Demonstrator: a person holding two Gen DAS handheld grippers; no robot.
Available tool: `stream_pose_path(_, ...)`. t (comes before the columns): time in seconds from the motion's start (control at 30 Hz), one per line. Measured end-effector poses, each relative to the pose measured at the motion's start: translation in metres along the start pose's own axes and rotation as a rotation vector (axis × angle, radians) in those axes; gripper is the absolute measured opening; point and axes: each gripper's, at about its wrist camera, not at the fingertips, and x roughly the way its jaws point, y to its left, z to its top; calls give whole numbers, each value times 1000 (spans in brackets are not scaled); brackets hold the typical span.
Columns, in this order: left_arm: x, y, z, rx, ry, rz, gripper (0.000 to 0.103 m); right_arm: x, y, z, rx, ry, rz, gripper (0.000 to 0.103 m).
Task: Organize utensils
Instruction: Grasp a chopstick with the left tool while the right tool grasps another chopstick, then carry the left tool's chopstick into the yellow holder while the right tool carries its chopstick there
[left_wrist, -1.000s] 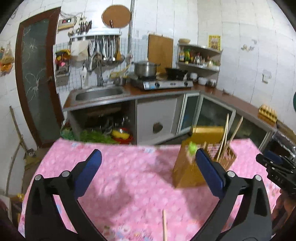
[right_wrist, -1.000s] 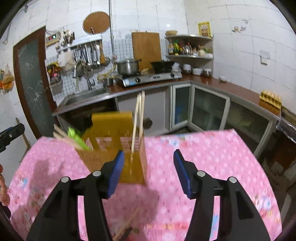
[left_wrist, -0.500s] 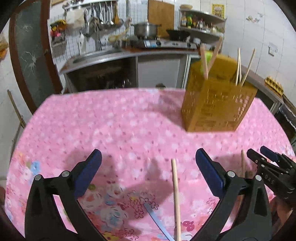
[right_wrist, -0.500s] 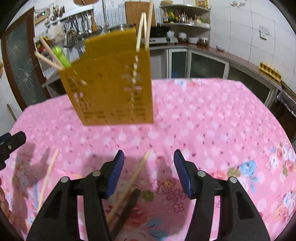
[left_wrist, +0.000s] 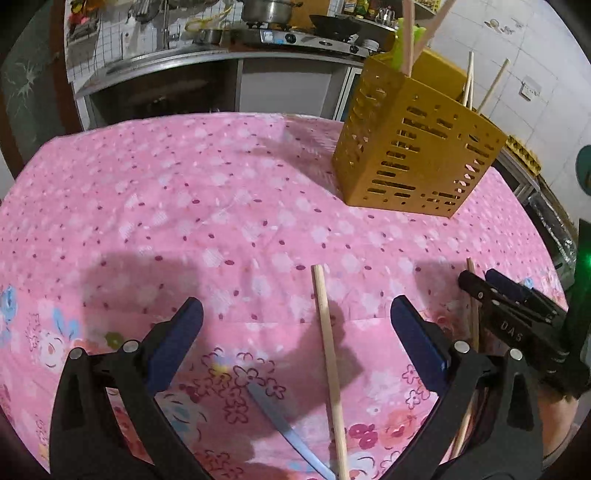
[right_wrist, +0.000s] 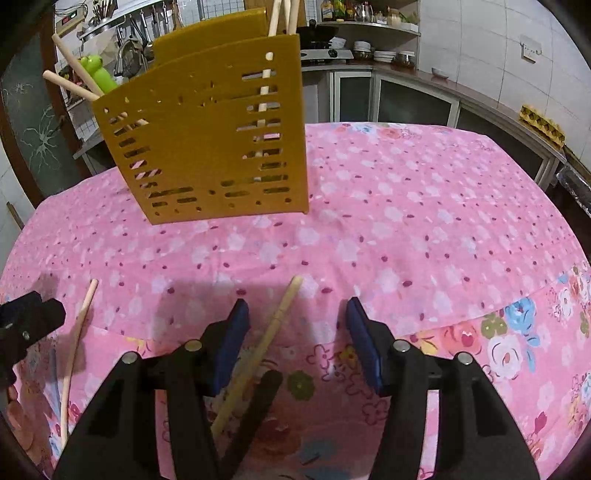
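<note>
A yellow slotted utensil holder stands on the pink flowered tablecloth, holding several wooden chopsticks and a green utensil. My left gripper hangs open low over the cloth, with a loose chopstick lying between its jaws, untouched. A pale blue flat handle lies beside that stick. My right gripper is open too. A second chopstick lies between its jaws, close to the left finger, beside a black handle. The left gripper's chopstick also shows here.
Behind the table runs a kitchen counter with a stove, a pot and a sink, plus shelves of jars. An egg tray sits on the counter at right. The cloth falls away at the table's far edge.
Both grippers have dropped towards the table and tipped downward. The holder now sits higher in both views, and the loose chopsticks have come in between the jaws. Both jaws stay as wide as before.
</note>
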Motion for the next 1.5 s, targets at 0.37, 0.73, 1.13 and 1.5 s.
stream_pose_path(0.37,4,-11,-1,32,35,96,91,0,4,0,-47,10,-4,43)
stream_pose_path(0.73,20,-17,3,55,124,83,40,5,19,11,-100,93,-30,18)
stream_pose_path(1.13,38,-20,22,43,208,37,5,17,16,33,-57,201,26,10)
stream_pose_path(1.5,19,-26,20,25,153,29,4,6,-11,32,30,161,143,7)
